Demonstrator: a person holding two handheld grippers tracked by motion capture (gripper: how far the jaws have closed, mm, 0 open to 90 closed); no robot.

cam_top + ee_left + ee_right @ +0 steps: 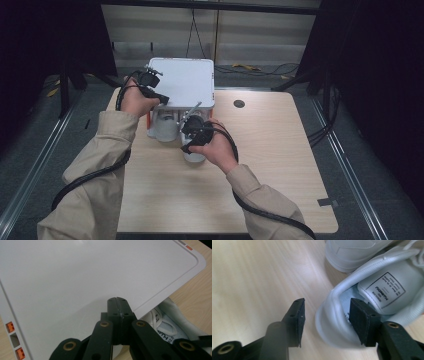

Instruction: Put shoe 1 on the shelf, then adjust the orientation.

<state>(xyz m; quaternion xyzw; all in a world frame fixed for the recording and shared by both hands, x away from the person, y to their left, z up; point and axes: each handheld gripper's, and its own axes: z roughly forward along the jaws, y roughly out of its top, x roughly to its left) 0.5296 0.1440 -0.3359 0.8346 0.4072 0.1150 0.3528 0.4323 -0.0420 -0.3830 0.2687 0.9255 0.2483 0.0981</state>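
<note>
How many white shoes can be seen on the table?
2: one shoe with its heel between the open right gripper jaws; the other shoe beside it, by the white box. More may be hidden.

Place: a recording or test booth in a lab, not a home.
Table [280,165]: one bare light-wood table with a round cable port [239,104] near its far edge.
Around the table: black curtains [380,75] on both sides.
Floor: grey carpet, metal rails [350,170] beside the table.
Behind the table: pale wall panels [260,35], loose cables [250,67] on the floor.
</note>
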